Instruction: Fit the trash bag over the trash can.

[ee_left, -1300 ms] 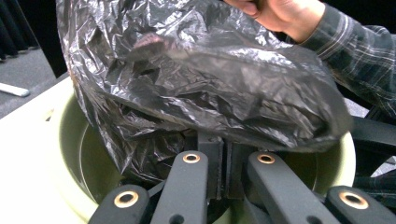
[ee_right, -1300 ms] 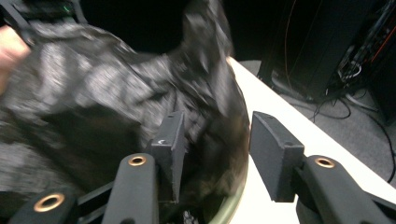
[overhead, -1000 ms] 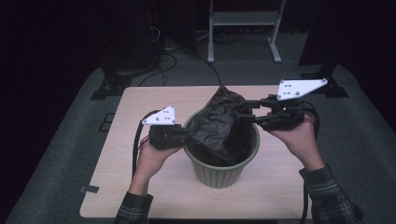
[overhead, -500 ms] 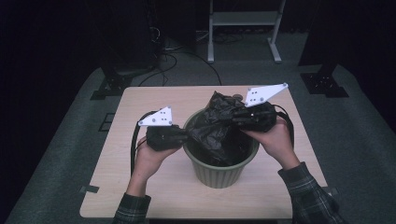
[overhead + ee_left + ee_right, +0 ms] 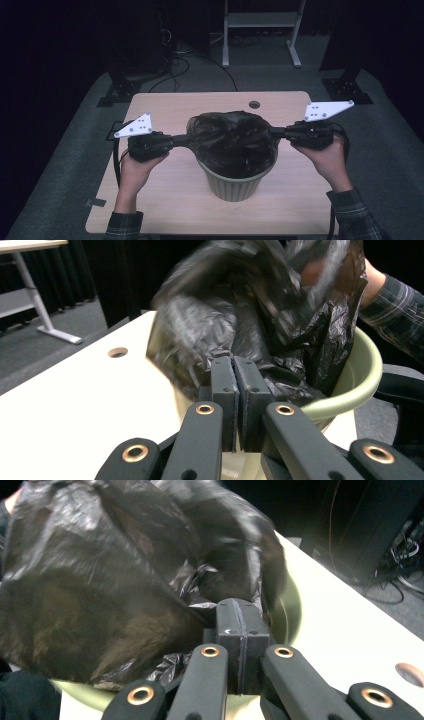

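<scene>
Green bin (image 5: pixel 235 182) at centre of wooden table (image 5: pixel 165 200); black plastic bag (image 5: pixel 232 142) sits in its mouth, bulging above rim. Left gripper (image 5: pixel 186 140) pinches bag's left edge, jaws pressed together. Right gripper (image 5: pixel 274 133) pinches right edge likewise. Bag appears stretched between them; motion blur obscures folds.

Each hand-held gripper, the left gripper (image 5: pixel 186 140) and the right gripper (image 5: pixel 274 133), is built in black, with a white three-cornered plate dotted with small holes on top. Brass-coloured rivets are seen on the jaw links. A dark cable trails from each. Plaid sleeves (image 5: pixel 353 214), seemingly dark green, are worn.
</scene>
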A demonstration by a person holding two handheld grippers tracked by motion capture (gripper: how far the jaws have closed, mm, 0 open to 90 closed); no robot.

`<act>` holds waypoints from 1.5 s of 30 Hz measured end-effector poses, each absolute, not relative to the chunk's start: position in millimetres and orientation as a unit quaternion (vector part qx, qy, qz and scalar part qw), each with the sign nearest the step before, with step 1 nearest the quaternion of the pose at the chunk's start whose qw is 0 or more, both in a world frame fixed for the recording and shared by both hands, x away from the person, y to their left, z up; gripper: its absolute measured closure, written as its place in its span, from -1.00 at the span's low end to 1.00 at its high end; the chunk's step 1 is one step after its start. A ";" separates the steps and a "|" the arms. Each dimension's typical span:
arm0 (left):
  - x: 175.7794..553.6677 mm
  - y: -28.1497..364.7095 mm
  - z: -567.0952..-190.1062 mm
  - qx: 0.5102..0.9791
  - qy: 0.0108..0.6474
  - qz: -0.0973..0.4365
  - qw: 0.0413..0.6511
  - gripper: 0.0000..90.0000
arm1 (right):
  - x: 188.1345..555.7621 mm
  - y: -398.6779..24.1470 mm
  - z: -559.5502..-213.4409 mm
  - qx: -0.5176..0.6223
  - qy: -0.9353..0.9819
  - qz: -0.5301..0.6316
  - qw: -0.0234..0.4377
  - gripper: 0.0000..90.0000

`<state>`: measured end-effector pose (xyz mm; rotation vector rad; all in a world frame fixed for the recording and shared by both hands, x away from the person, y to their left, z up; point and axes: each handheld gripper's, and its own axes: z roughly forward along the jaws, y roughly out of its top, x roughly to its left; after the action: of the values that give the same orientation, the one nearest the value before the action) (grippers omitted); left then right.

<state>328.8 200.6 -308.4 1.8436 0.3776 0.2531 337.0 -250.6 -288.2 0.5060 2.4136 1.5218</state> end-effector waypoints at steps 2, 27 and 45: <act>328.7 205.5 -309.8 0.788 0.167 0.111 0.583 0.95 | 336.7 -259.3 -295.4 0.185 0.826 0.518 0.123 1.00; 332.8 184.4 -301.3 0.800 0.140 0.089 0.576 0.93 | 322.9 -265.5 -237.1 0.171 0.797 0.554 0.170 0.43; 327.5 179.7 -279.6 0.792 0.140 0.131 0.580 -0.01 | 314.6 -207.3 -243.6 0.117 0.820 0.549 0.109 0.05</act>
<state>327.5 179.7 -279.6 1.8508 0.3264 0.3069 314.6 -207.3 -243.6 0.3435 2.4118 1.6153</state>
